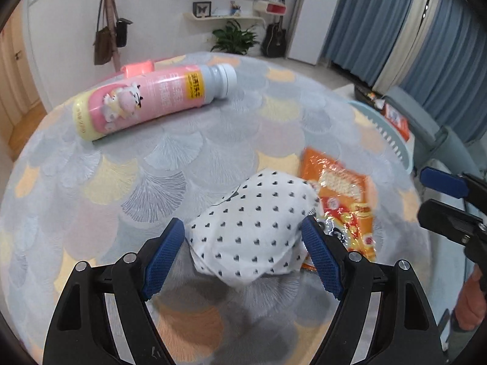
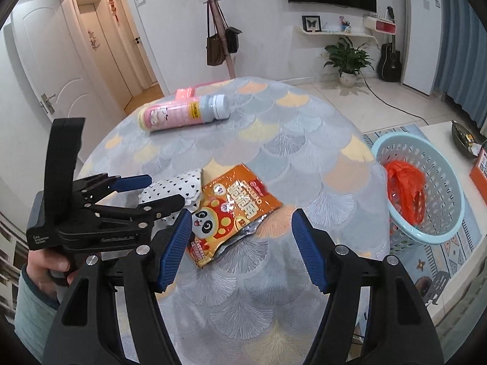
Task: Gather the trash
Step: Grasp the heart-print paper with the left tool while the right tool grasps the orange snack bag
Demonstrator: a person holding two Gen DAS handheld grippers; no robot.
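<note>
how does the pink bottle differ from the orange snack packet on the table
The pink plastic bottle with a white cap is a rigid cylinder lying on its side at the table's far end; the orange foil snack packet is flat, crinkled and torn open, near both grippers. The bottle lies alone; the packet touches a heart-print white cloth. Both rest on the patterned tablecloth.

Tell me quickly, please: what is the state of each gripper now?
Left gripper: open, fingers either side of the heart-print cloth, not closed on it.
Right gripper: open, holding nothing, above the orange snack bag.
</note>
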